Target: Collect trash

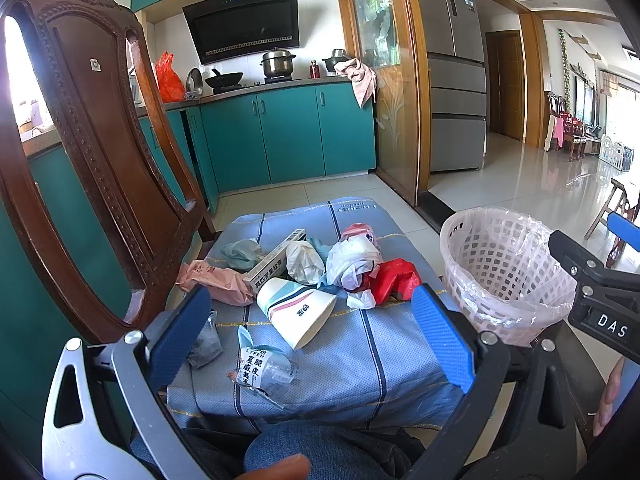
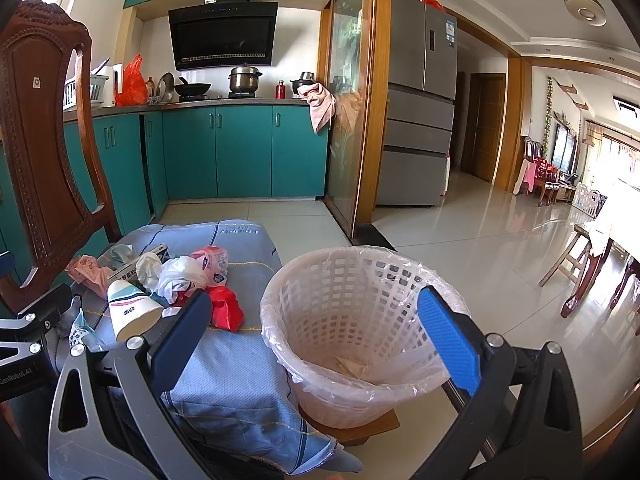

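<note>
The left tongs hang low over the near edge of a blue striped cloth, pointing away toward the far kitchen cabinets. Their blue pads stand wide apart and hold nothing; a paper cup lies between them in the view, with no contact visible. A fingertip shows at the bottom edge of that view, over a denim-clad knee.

The right tongs are held to the right of the left ones, aimed over the white lattice basket, which has a thin clear liner and stands to the right of the cloth. These are also spread wide and empty, with the basket's rim between the pads in the view.

The paper cup lies on its side, its long axis running from far left to near right and its open mouth toward the near right. Beyond it is the trash heap: a long white box lying diagonally, a crumpled white bag, a red wrapper on the right, pink paper on the left. A clear printed wrapper lies nearest, just left of the cup. A carved wooden chair stands at the left.
</note>
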`<action>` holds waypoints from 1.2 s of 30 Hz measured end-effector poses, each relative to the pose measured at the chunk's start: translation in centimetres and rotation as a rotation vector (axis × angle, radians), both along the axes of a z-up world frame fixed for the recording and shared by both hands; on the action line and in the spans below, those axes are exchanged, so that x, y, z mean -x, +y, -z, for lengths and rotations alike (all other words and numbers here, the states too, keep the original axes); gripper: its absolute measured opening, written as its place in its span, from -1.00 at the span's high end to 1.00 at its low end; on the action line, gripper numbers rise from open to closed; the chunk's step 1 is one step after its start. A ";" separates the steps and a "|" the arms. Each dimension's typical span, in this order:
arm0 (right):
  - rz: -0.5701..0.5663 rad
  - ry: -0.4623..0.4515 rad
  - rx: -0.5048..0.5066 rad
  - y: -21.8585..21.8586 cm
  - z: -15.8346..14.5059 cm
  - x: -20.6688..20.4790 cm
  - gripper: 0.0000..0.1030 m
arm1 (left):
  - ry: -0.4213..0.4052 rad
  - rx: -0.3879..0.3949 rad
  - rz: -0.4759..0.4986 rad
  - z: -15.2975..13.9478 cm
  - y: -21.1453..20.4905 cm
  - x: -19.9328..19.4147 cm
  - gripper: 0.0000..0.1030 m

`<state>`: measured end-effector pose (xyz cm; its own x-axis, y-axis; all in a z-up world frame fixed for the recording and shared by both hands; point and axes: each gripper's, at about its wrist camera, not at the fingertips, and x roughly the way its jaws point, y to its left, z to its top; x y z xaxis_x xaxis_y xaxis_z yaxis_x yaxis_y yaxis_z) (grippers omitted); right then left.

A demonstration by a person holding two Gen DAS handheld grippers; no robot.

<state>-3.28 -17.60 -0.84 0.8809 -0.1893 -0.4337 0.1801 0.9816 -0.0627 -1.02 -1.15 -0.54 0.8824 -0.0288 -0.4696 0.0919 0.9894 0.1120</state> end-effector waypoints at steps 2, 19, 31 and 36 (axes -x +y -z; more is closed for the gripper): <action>-0.001 -0.001 -0.002 0.0 0.0 0.0 -0.94 | 0.000 -0.001 0.000 0.0 0.0 0.0 -0.95; 0.004 0.005 -0.006 -0.2 0.1 -0.2 -0.94 | 0.013 -0.010 0.000 0.3 0.0 0.0 -0.95; 0.007 0.012 -0.010 -0.2 0.5 -0.4 -0.94 | 0.028 -0.018 -0.002 0.7 -0.2 -0.4 -0.95; -0.027 0.056 -0.029 -0.4 1.1 -1.0 -0.94 | 0.063 -0.030 0.001 1.4 0.5 -1.2 -0.95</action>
<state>-2.27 -17.97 -1.92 0.8598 -0.1520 -0.4874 0.1503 0.9877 -0.0429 0.19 -0.66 -1.90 0.8511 -0.0146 -0.5249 0.1005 0.9856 0.1356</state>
